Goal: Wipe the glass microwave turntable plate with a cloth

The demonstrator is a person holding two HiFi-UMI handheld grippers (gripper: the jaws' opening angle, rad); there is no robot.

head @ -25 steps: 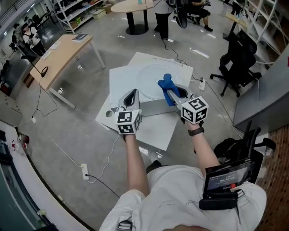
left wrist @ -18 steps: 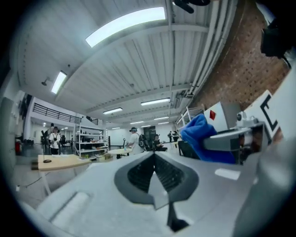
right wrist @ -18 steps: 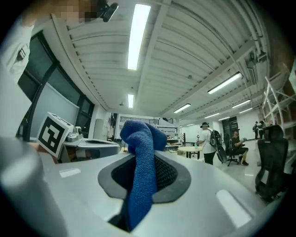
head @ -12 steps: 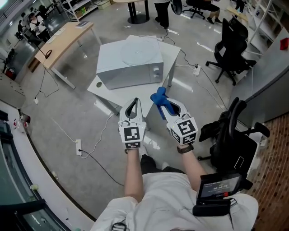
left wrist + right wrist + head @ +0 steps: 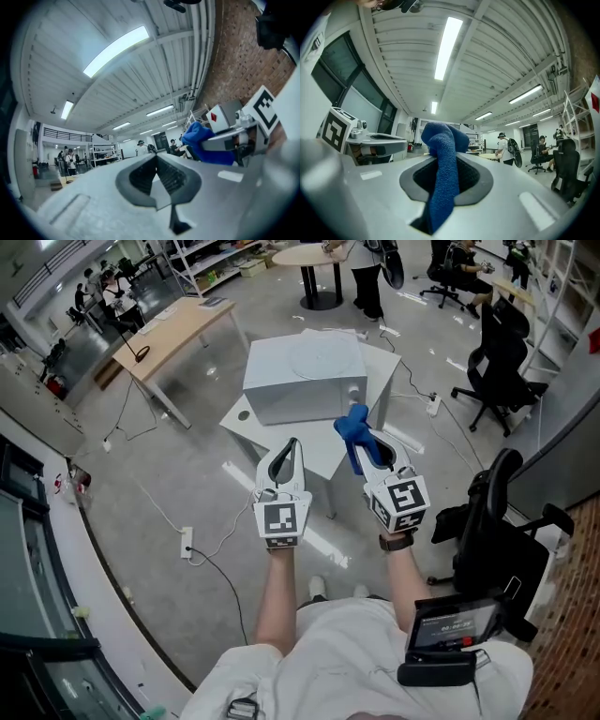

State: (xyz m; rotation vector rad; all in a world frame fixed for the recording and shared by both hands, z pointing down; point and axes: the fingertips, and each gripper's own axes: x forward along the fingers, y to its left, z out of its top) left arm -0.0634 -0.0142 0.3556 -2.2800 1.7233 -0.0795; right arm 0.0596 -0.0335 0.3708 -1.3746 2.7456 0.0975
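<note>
The microwave (image 5: pixel 302 382) stands on a low white counter (image 5: pixel 246 415) on the grey floor (image 5: pixel 178 474). The glass plate (image 5: pixel 317 357) lies flat on top of the microwave and shows only as a faint round outline.

Both grippers are held up in the air on the person's side of the microwave, well clear of it and of the plate. The left gripper (image 5: pixel 293 443) points toward the microwave's front. Its own view shows the jaws closed together, tips meeting, with nothing between them (image 5: pixel 156 156).

The right gripper (image 5: pixel 368 448) is beside the left one, off the microwave's front right corner. Its jaws are clamped on a blue cloth (image 5: pixel 353 426). In its own view, the cloth (image 5: pixel 442 183) runs up between the jaws and bunches into a folded lump above the tips (image 5: pixel 445 164). The left gripper view shows the same blue bundle sticking out past the right gripper's tips.

A person's bare forearms reach from below the microwave toward the two marker cubes.

Left of the microwave stands a long wooden desk (image 5: pixel 178 329). Beyond it is a round table (image 5: pixel 323 255) with people near it. To its right is a black office chair (image 5: pixel 497 371). A power strip (image 5: pixel 187 542) and cables lie on the floor nearer the person than the microwave.
</note>
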